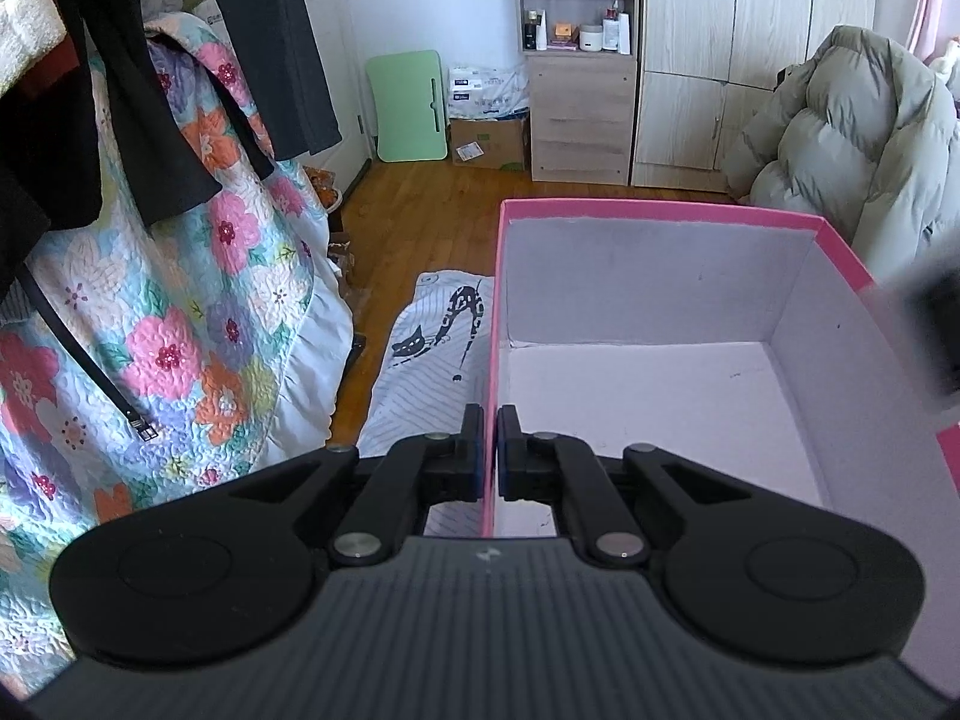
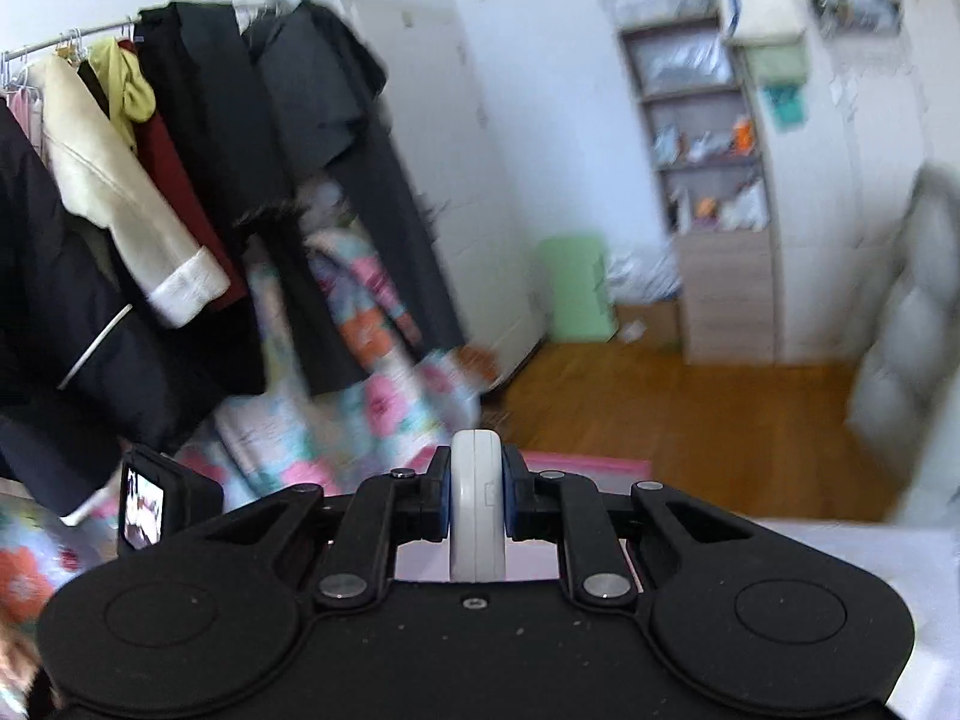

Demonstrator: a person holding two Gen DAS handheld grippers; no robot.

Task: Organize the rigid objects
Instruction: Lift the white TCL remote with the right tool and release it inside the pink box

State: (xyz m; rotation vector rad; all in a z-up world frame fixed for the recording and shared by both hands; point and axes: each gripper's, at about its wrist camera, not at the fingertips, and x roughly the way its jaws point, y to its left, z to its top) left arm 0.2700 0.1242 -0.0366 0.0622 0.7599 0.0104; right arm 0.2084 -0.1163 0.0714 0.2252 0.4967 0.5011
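Room, seen from both wrist views: a wooden floor (image 1: pixel 420 192) stretches ahead of the left gripper, ending at a white wall. Far ahead and to the right stand a pale wood-grain wardrobe (image 1: pixel 750 60) and an open shelf unit (image 1: pixel 577 54) holding bottles and jars; a green folding board (image 1: pixel 408 108) leans against the wall beside a cardboard carton (image 1: pixel 489 141). To the left hang dark garments (image 1: pixel 150 90) over a floral quilt (image 1: pixel 180 312); to the far right lies a grey puffer coat (image 1: pixel 852 132). Below and just left of the gripper is a striped bedsheet with a cat print (image 1: pixel 420 372).

Pink box (image 1: pixel 660 324), white inside: it lies directly ahead and to the right of the left gripper (image 1: pixel 490 450), whose fingers are pressed together on the box's left wall, one finger inside, one outside.

Right gripper (image 2: pixel 477 504): pinching a white rounded device (image 2: pixel 477 504), held upright on its edge between the blue pads. The box's pink rim shows just beyond its fingertips. The right view is motion-blurred.
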